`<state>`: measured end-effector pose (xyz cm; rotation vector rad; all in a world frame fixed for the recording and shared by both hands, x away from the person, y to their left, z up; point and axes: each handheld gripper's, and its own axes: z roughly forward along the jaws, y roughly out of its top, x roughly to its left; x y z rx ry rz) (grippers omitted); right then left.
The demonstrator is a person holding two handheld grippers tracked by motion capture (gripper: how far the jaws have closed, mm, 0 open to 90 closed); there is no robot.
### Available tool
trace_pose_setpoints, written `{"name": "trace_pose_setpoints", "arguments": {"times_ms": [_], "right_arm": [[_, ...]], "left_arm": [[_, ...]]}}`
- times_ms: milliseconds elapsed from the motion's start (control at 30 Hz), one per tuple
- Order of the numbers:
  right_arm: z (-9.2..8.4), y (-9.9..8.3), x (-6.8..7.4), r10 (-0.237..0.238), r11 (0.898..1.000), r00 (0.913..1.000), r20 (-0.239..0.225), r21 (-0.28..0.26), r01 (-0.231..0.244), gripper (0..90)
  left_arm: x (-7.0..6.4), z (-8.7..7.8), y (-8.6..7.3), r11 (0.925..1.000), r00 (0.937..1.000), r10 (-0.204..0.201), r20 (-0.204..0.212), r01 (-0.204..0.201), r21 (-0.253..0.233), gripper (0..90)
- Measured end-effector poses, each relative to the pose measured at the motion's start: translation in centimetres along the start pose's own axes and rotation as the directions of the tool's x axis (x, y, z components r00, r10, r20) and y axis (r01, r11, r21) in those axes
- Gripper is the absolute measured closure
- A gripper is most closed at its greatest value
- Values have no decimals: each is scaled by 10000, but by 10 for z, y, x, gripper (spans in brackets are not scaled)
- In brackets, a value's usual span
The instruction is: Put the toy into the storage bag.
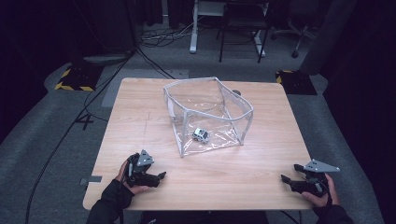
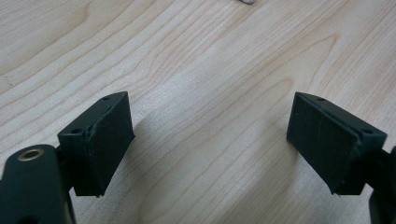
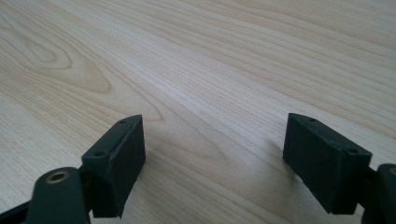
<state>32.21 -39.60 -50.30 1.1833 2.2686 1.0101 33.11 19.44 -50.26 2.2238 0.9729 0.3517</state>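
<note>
A clear plastic bag (image 1: 208, 114) with white edging stands open in the middle of the wooden table (image 1: 140, 121), a little toward the far side. A small white toy car (image 1: 201, 135) sits inside it on the bag's near floor. The left gripper (image 1: 156, 178) rests at the near left of the table, its jaws spread wide with nothing but bare wood between them. The right gripper (image 1: 286, 180) lies at the near right corner, jaws likewise apart and empty. Both are well apart from the bag.
</note>
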Motion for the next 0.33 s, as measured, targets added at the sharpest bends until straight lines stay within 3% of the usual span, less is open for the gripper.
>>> {"name": "trace_pose_setpoints", "arguments": {"times_ms": [333], "right_arm": [[0,0,0,45,10000,10000,-2,-11,-45,210]], "left_arm": [[0,1,0,10000,10000,-34,-3,34,-63,148]]}}
